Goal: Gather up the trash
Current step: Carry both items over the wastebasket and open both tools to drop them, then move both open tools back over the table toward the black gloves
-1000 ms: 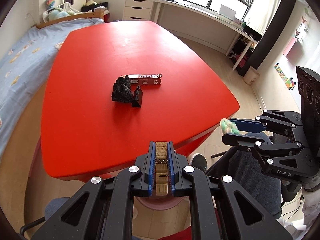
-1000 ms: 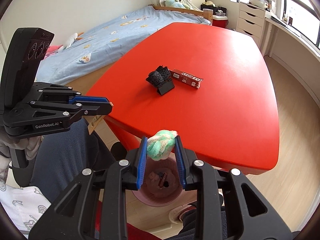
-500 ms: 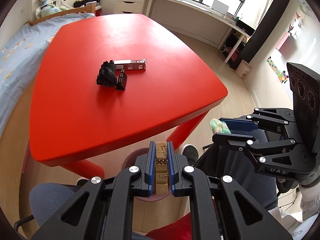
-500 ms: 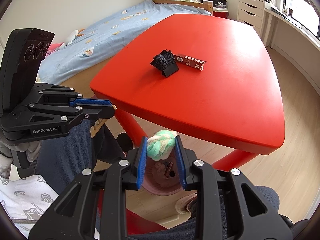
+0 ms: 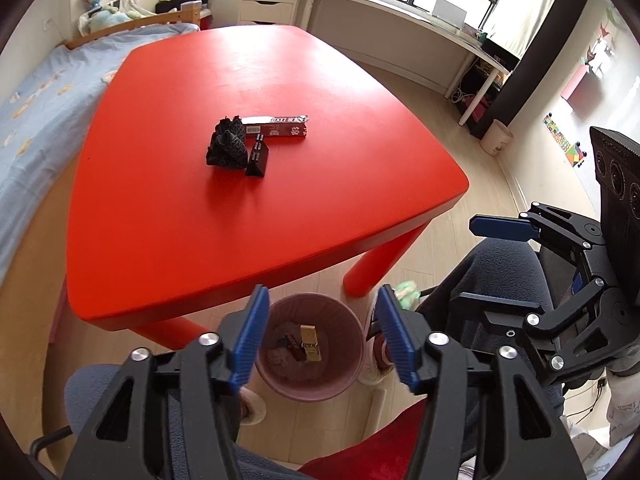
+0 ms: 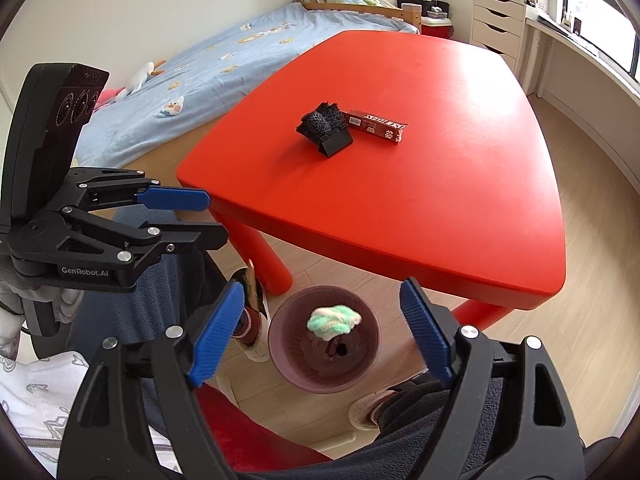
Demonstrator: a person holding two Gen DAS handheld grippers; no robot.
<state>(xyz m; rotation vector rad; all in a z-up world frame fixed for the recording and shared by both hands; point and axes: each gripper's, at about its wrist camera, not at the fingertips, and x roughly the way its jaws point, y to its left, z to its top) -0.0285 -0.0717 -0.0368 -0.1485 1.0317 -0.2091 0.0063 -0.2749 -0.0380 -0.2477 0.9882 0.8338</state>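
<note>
Jaws of both the left gripper [image 5: 320,334] and right gripper [image 6: 320,334] are opening empty over the bin [image 5: 352,332], dropping a gold piece [image 5: 310,344] and a green wad [image 6: 334,320]; next, the table's [image 5: 240,208] red box [image 5: 280,130].

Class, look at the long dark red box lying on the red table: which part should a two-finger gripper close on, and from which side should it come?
Grip the dark red box across its narrow width near the free right end, coming from above: it lies flat, and the black crumpled piece and black wedge crowd its other end.

Glossy red table [image 5: 248,216]; ribbed blue pads [image 6: 216,334], woolly wad [image 6: 334,319]
</note>
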